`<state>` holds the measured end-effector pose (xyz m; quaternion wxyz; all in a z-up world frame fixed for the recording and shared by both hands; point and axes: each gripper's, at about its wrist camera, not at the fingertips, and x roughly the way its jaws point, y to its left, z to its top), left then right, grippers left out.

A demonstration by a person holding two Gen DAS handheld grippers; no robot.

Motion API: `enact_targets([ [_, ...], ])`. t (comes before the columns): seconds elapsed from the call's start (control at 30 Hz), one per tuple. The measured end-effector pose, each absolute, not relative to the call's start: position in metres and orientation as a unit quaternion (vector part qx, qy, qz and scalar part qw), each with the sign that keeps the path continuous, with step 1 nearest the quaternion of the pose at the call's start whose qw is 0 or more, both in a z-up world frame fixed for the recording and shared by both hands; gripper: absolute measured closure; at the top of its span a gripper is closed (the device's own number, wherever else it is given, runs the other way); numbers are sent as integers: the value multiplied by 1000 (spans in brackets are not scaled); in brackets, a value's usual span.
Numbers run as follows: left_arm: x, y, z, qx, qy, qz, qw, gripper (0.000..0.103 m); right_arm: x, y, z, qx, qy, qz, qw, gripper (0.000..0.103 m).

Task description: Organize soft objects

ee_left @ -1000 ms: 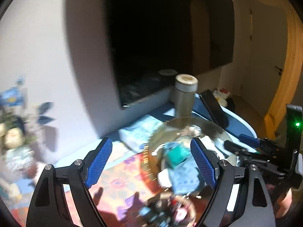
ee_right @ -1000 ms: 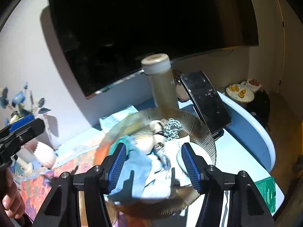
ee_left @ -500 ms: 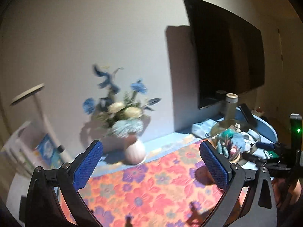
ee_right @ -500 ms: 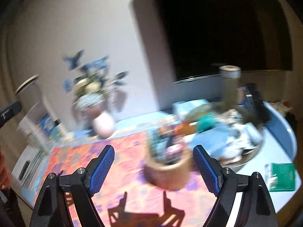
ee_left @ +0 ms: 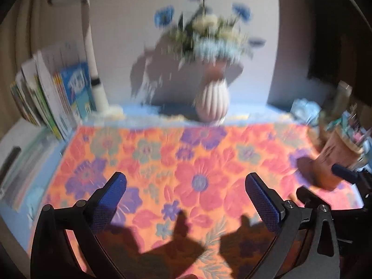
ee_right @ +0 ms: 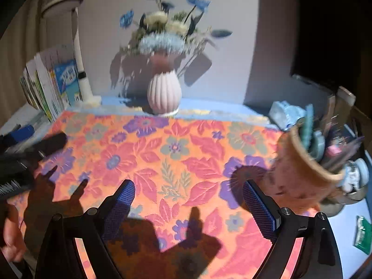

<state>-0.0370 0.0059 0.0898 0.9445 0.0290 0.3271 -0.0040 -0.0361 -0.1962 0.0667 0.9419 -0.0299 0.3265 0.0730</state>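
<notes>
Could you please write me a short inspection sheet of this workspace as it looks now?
Surface: floral mat on a pale blue table, bare where both tools point.
Job's things: soft items in the bowl at the right edge, blurred.
Clutter: tan cup of stationery, ribbed vase, books, green packet.
Grippers: left tool open, empty; right tool opening, empty.
Cables: nothing seen.
Surroundings: wall, dark screen, lamp.

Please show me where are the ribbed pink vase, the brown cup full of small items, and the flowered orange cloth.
Ribbed pink vase (ee_right: 164,95): right wrist view, on the middle of its body.
Brown cup full of small items (ee_right: 300,174): right wrist view, on its outer wall.
Flowered orange cloth (ee_left: 186,162): left wrist view, on a bare middle part.
</notes>
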Motion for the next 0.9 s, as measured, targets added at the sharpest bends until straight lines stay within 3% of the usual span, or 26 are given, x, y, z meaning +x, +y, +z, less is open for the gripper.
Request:
enact_targets([
  [0.3,-17,3,30,33,372,21,927,1,-11,-188,34,-30,339,73,937,10],
  [0.9,-16,6,24,24,384,28,923,1,-1,-208,19,31,362,74,929,10],
])
